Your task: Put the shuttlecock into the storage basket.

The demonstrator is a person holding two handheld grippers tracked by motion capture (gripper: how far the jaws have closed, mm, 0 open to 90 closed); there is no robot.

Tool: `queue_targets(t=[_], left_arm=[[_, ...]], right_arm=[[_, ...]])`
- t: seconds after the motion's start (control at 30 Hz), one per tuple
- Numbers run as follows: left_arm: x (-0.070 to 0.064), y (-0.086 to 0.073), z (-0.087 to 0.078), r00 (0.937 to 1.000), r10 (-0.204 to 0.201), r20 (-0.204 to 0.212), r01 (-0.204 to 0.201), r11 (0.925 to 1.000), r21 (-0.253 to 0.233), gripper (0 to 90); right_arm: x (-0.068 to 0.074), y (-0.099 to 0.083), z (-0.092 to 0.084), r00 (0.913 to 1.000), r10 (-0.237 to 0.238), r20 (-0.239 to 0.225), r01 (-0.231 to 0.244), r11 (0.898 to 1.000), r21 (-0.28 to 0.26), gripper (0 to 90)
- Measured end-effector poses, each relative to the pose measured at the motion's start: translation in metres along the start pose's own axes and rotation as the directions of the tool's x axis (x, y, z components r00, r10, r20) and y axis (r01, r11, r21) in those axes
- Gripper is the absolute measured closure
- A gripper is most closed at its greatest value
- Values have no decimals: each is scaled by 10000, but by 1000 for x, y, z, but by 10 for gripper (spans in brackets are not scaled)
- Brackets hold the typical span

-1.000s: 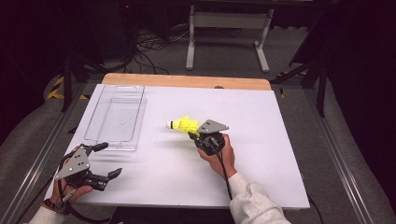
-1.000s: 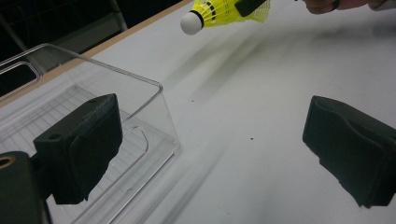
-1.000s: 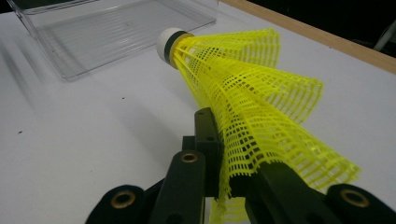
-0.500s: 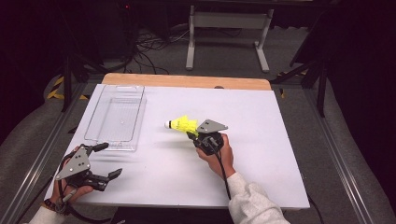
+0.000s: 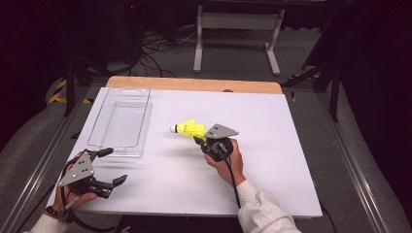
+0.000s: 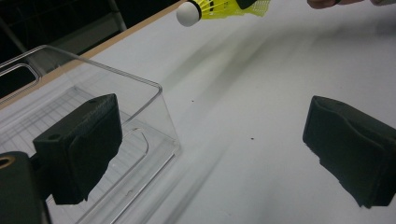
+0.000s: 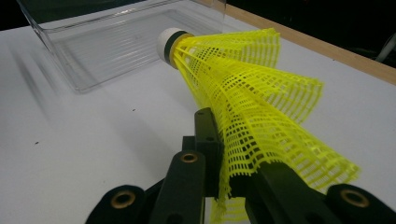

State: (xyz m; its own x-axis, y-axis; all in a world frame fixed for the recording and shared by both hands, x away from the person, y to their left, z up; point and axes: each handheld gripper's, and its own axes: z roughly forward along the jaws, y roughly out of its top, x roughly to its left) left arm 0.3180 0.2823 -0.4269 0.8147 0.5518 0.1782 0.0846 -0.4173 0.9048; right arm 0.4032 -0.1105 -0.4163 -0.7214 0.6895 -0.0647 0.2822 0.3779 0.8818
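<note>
Right tongs [image 5: 200, 140] pinch a yellow plastic-mesh shuttlecock [image 5: 190, 129] with a white cork tip by its skirt above the white counter [image 5: 272, 145]; left tongs [image 5: 112, 166] gape, holding nothing.

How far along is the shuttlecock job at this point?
Done: the right gripper is shut on the yellow shuttlecock, held above the table. In hand: carrying it, cork end toward the clear bin. Left: placing it, probably in the empty bin. The left gripper waits open.
</note>
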Motion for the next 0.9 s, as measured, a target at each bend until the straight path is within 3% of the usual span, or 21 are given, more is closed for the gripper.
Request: queue_targets(t=[0.9], left_arm=[[-1,2,2,9999,-28,108,29,9999,-129,55]], right_arm=[[12,26,13,9997,-37,-249,27,9992,-391,875]])
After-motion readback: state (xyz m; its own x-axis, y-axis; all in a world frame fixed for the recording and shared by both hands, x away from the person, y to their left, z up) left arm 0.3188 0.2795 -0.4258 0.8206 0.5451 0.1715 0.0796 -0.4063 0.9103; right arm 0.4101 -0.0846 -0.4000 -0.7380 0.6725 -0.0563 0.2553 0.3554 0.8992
